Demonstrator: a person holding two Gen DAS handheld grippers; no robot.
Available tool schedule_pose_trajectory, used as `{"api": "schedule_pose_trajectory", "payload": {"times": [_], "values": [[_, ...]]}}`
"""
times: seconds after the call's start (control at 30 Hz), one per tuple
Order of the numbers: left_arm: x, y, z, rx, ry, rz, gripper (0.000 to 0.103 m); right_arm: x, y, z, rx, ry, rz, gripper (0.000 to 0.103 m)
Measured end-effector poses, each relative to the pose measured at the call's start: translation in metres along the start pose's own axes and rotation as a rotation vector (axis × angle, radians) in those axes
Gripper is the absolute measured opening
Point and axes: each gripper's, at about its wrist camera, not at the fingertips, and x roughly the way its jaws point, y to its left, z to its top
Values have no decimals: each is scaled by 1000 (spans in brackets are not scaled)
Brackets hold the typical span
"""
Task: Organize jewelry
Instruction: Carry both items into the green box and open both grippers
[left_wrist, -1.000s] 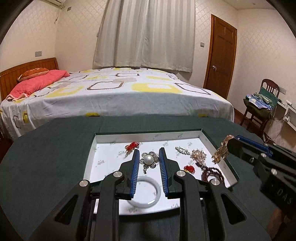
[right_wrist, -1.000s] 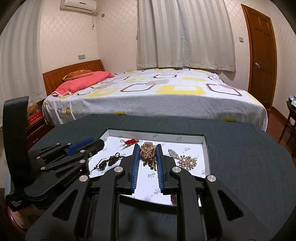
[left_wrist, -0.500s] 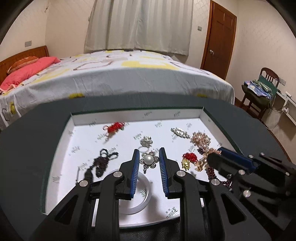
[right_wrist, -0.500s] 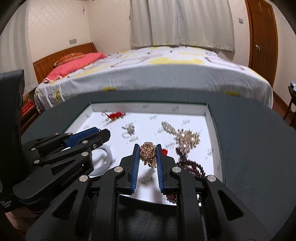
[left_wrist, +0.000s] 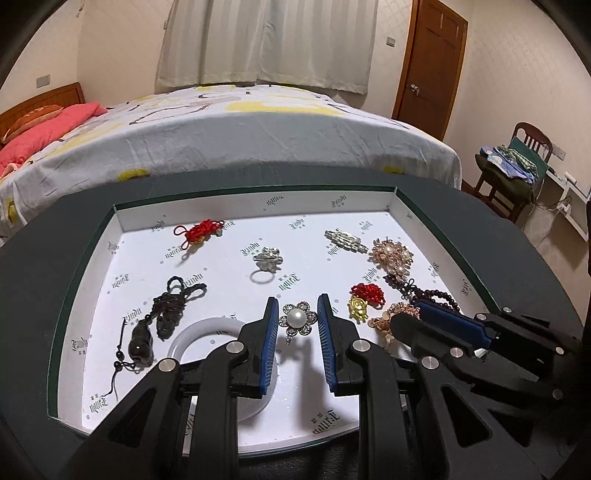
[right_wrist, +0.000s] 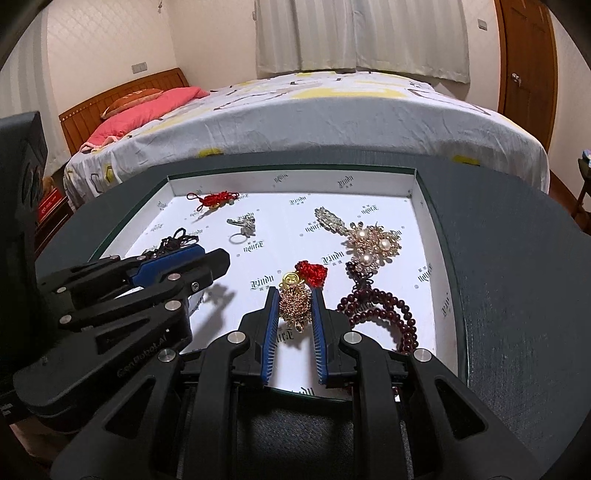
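Left wrist: left hand-held gripper (left_wrist: 297, 314) clamped on round-pearled flower brooch (left_wrist: 297, 320); right (right_wrist: 294, 299) on bunched gold chain (right_wrist: 294, 303)

A small dark logo in gothic lettering is printed again and again over the white lining of the tray (left_wrist: 400, 206), on its floor and its inner walls; the copies face several ways, many upside down, and the word cannot be read for certain, though it looks like "Lindu" or "Xindu". In the right wrist view, at the lower left of the frame, the black body of the left gripper (right_wrist: 205, 264) bears raised lettering that reads roughly "GenRobot.AI". At the left edge of that view a red box (right_wrist: 51, 206) beside the bed shows a pale round mark and print too small to read.
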Motion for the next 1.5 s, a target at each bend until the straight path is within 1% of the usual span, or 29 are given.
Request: {"api": "schedule_pose_trajectory", "payload": {"times": [0.23,0.47,0.8,0.87,0.93,1.03,1.1,1.13,1.17,1.23,1.37,1.43,1.5], "values": [[6,-2,-2,-9,28,-11,22,2,-4,0,10,17,3,18],[8,2,-3,-31,42,4,23,2,-5,0,10,12,3,19],[8,0,-5,-24,53,27,24,3,-8,-1,18,12,-7,20],[8,-1,-6,-18,55,28,24,3,-9,-1,20,13,-8,21],[7,-1,-7,-14,58,27,25,3,-9,-1,21,12,-11,28],[6,0,-8,-18,53,20,29,1,-12,-1,27,6,-21,28],[4,0,-8,-22,46,26,36,-1,-13,-2,32,2,-27,28],[3,1,-9,-26,45,37,42,-2,-13,-1,35,1,-30,29],[2,3,-10,-33,45,39,47,-3,-14,-2,41,0,-33,30],[-1,7,-12,-51,46,43,49,-4,-15,-3,46,1,-39,39],[-11,12,-16,-67,40,64,57,-11,-11,-6,42,-5,-47,43],[-20,14,-17,-74,33,77,58,-17,-9,-8,41,-11,-55,51],[-27,16,-17,-82,28,90,61,-22,-7,-9,44,-14,-61,52]]}}
